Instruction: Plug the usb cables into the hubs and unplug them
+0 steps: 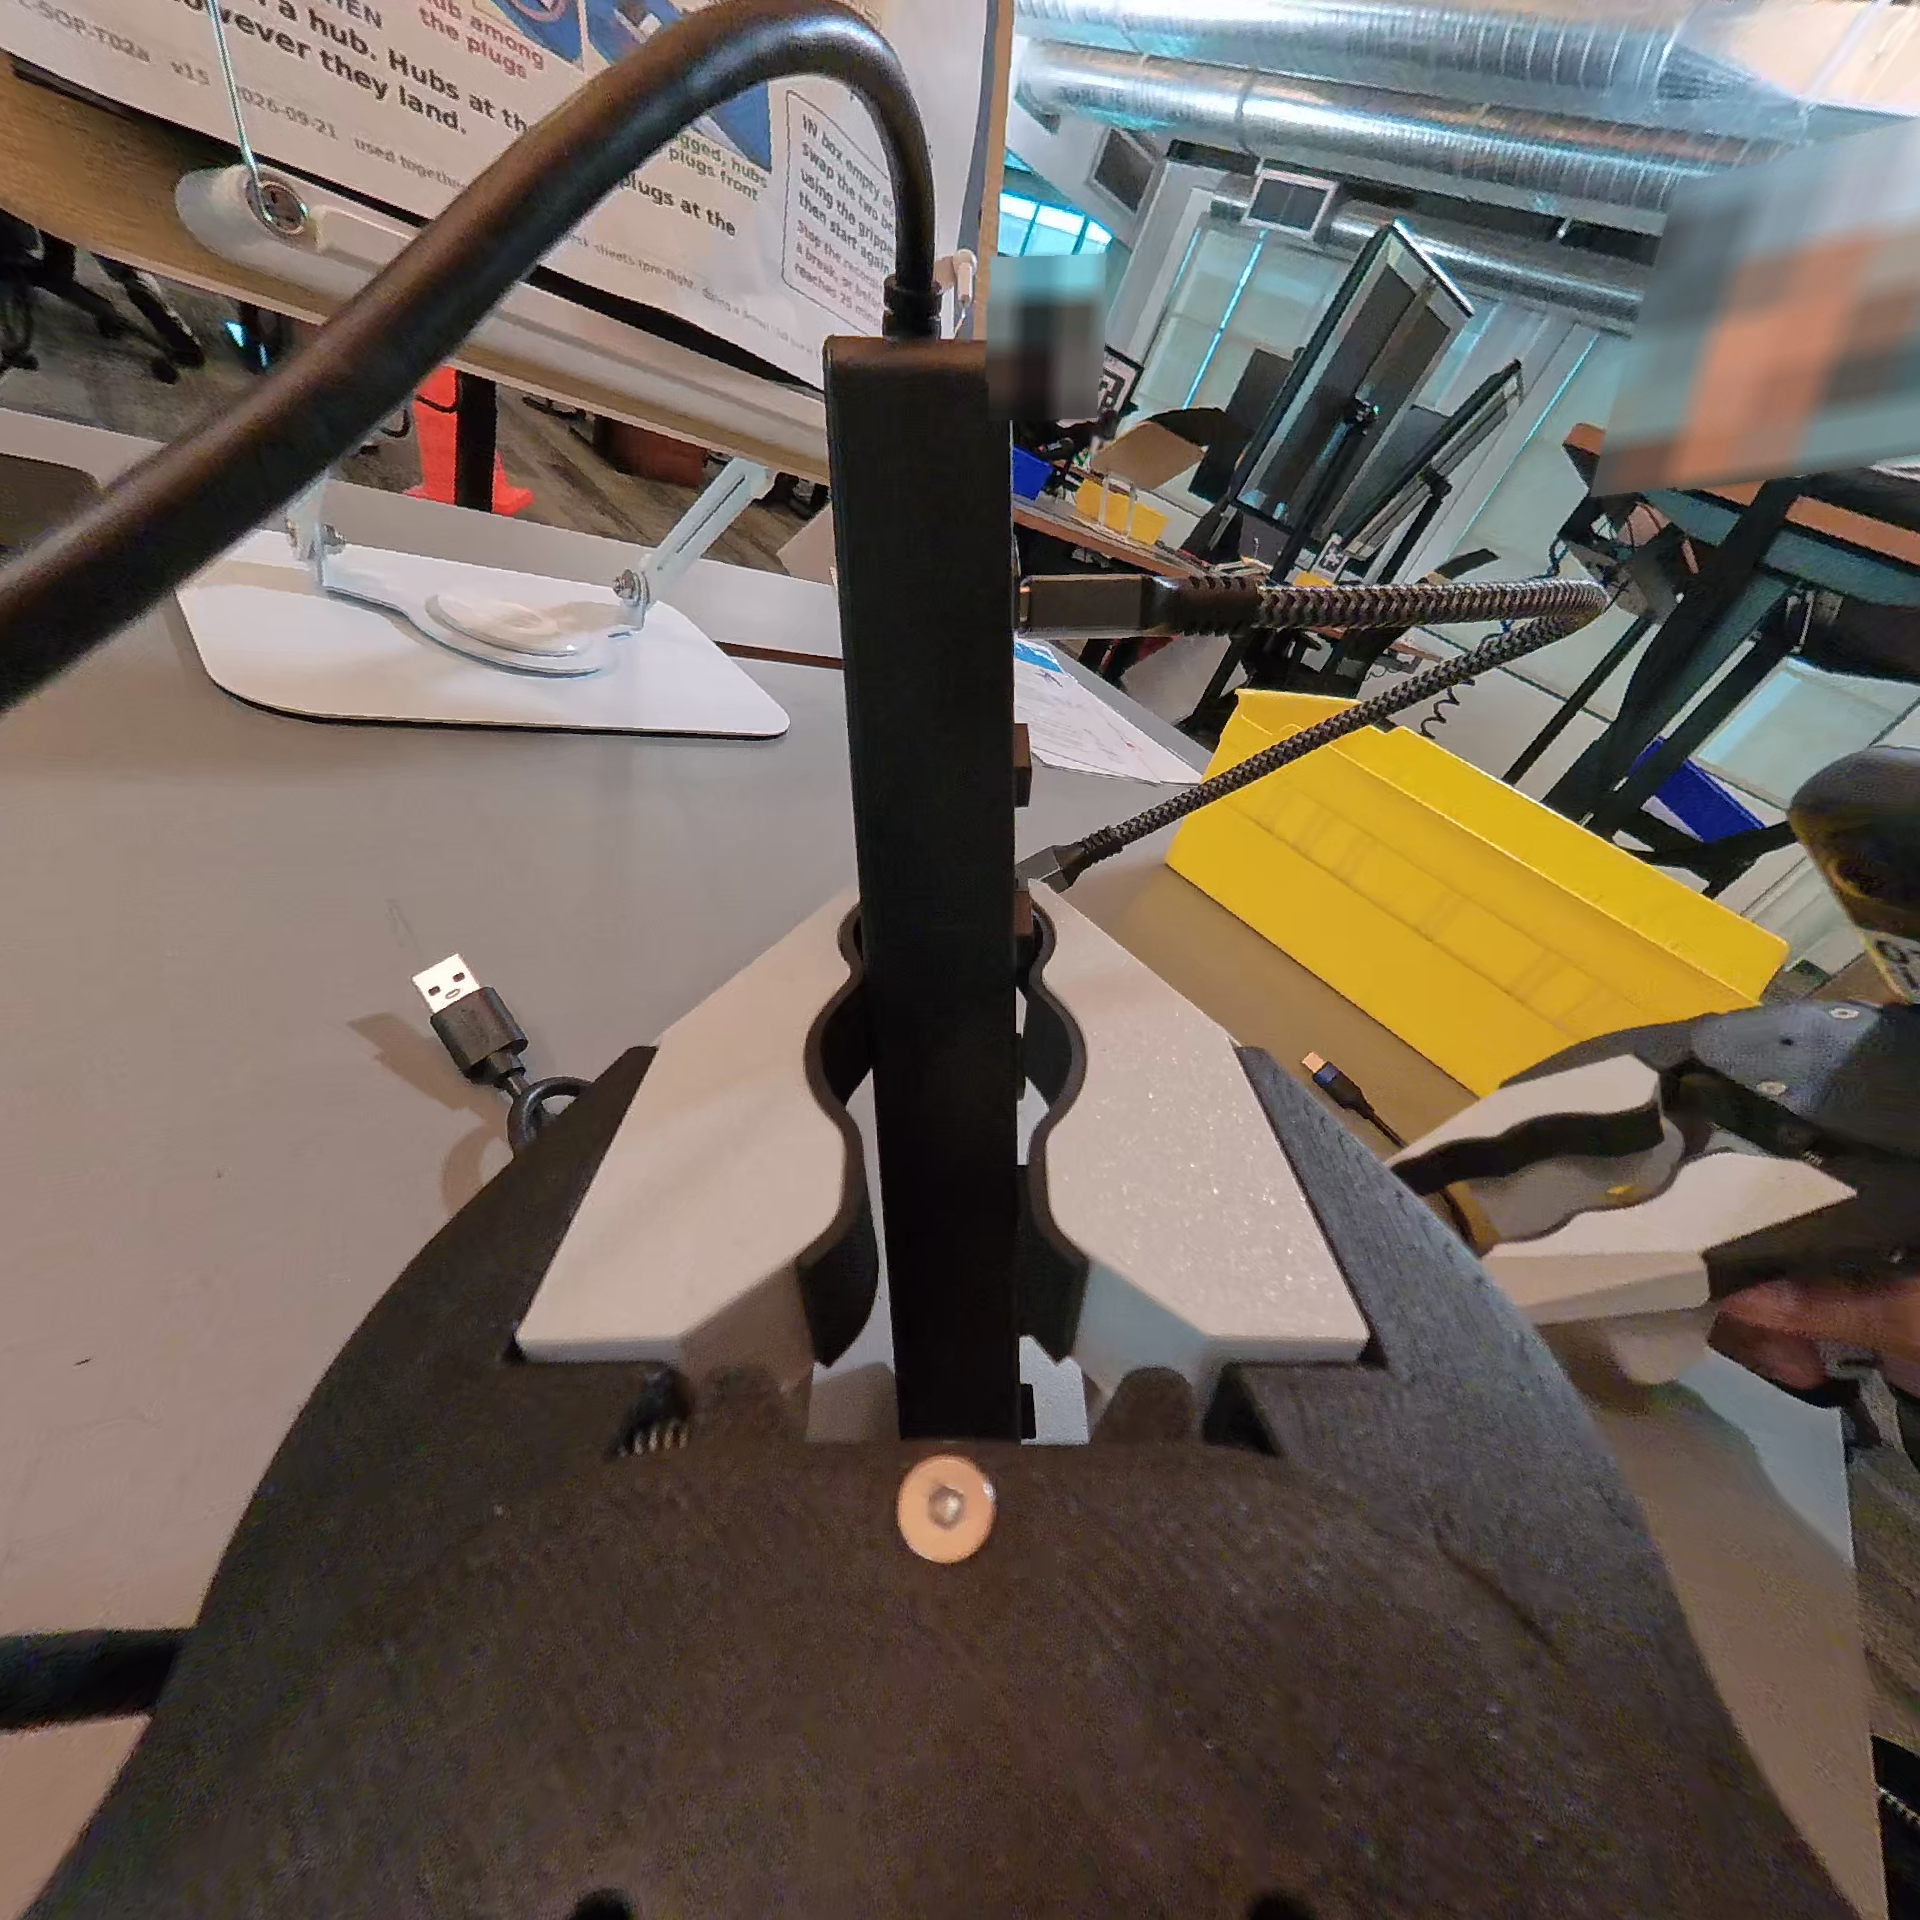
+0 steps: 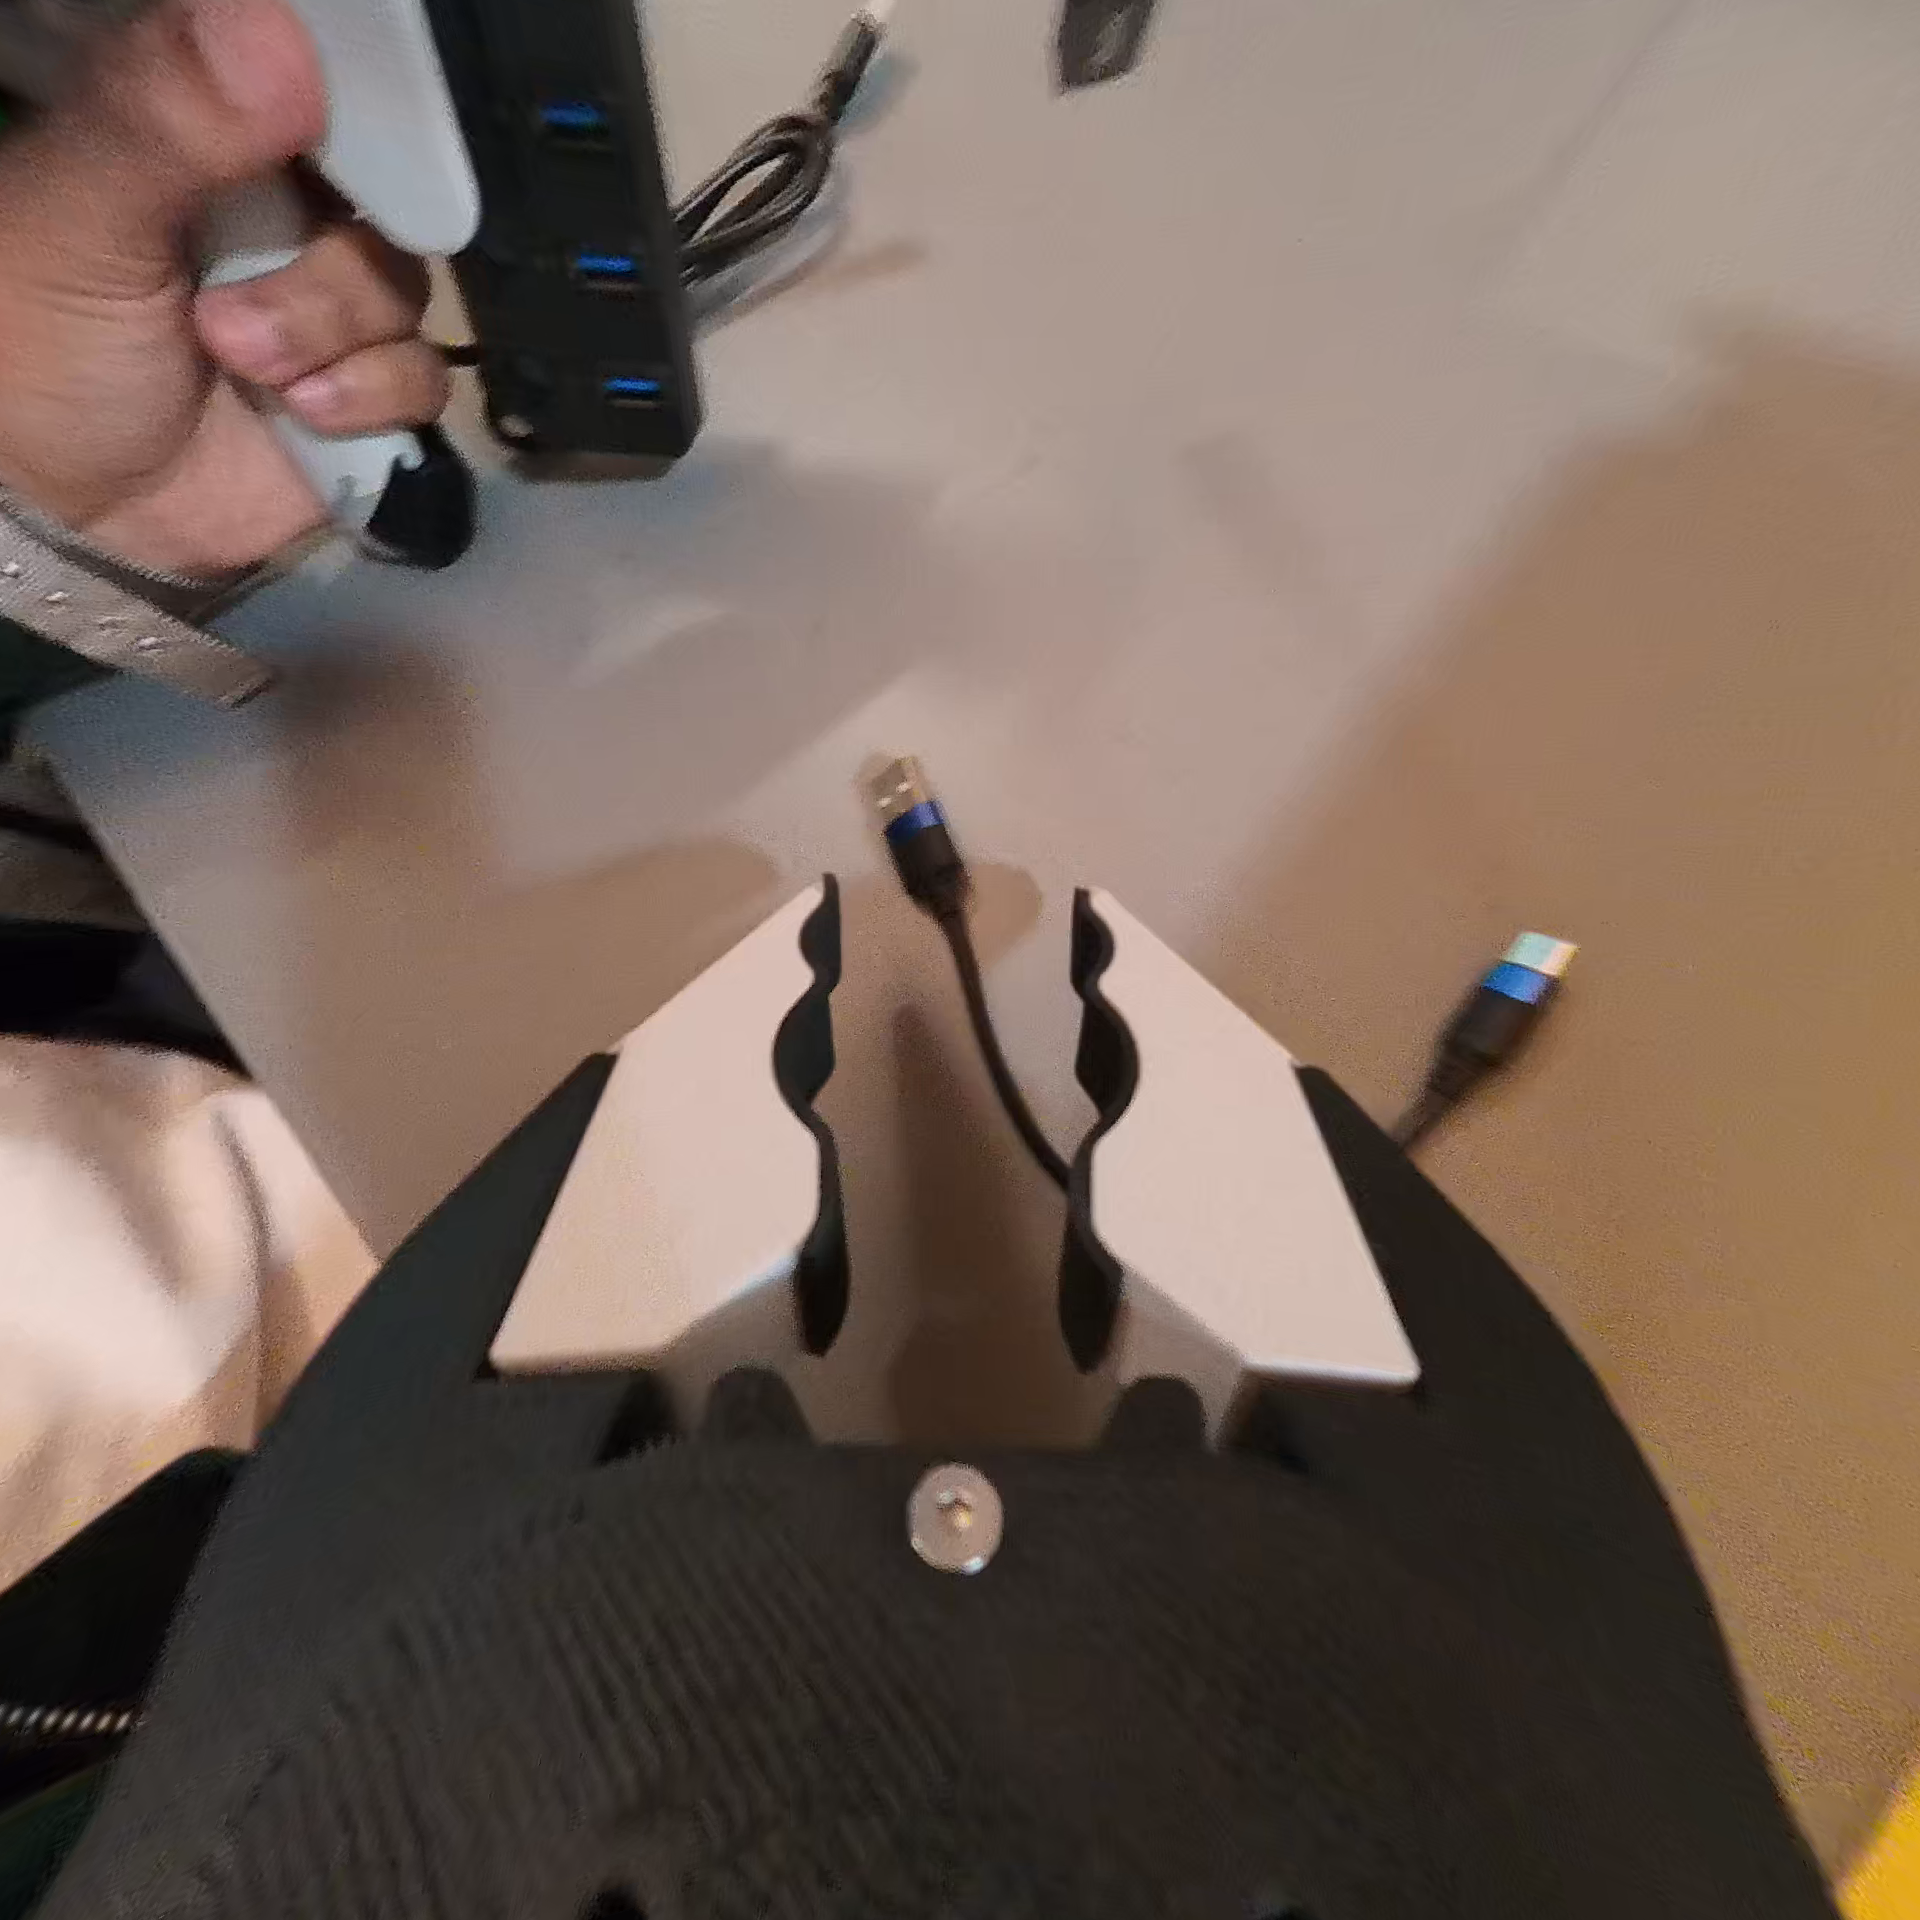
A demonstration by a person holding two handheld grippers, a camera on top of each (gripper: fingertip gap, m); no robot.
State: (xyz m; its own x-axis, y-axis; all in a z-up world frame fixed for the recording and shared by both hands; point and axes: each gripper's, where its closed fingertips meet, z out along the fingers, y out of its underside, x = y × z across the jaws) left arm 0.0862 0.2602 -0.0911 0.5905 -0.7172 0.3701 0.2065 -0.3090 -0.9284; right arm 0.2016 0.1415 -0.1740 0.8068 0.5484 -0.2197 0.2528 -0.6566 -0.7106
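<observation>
The black hub [image 1: 925, 831] is gripped upright between the pads of the left gripper [image 1: 940, 1039], lifted off the grey table [image 1: 312, 831], with its own thick black lead [image 1: 468, 239] arching away from the top end. On the hub's right edge one braided cable [image 1: 1299, 603] is seen plugged in, and a second braided plug [image 1: 1060, 862] is seated lower down, just above the pad. In the right wrist view three blue ports [image 2: 608, 265] on the hub's face are seen empty, so the plugging is judged partly done at best.

The right gripper [image 2: 951, 1039] is held spread apart and empty, hovering over a blue-collared plug [image 2: 914, 821] that lies on the table between and just beyond its fingertips. A second blue-collared plug [image 2: 1517, 987] lies to the right of it, well apart. A black plug [image 1: 468, 1013] is left lying loose on the table to the left of the hub, and a yellow bin [image 1: 1455, 894] stands behind.

The next plug is judged about to be picked up; the remaining plugging and all unplugging are left to do.
</observation>
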